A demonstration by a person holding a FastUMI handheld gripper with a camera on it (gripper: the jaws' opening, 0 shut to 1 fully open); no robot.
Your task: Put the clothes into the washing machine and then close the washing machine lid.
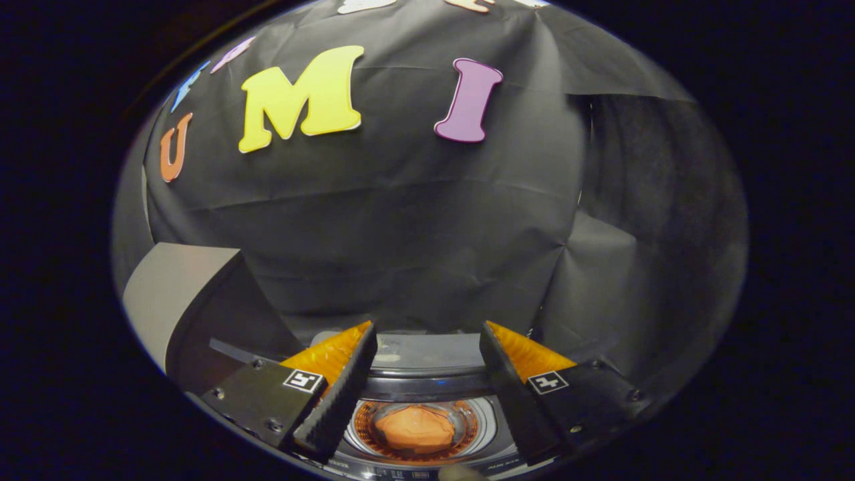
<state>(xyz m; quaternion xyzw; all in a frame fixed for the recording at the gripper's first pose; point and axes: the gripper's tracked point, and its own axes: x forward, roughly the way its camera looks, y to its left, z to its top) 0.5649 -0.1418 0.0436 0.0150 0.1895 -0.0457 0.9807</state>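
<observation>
Orange cloth point(415, 429) apparently inside washing machine point(427, 391) drum, gripper point(427, 361) above, fingers spread, grasping nothing

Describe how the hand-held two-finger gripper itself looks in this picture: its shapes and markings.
The gripper has two long wedge-shaped fingers that narrow toward their tips. The inner face of the left finger is ribbed with fine ridges. Each finger sits on a flat angular black plate fastened with small screws. Each plate bears a small square white-and-black marker. No cable or sleeve can be seen.
</observation>
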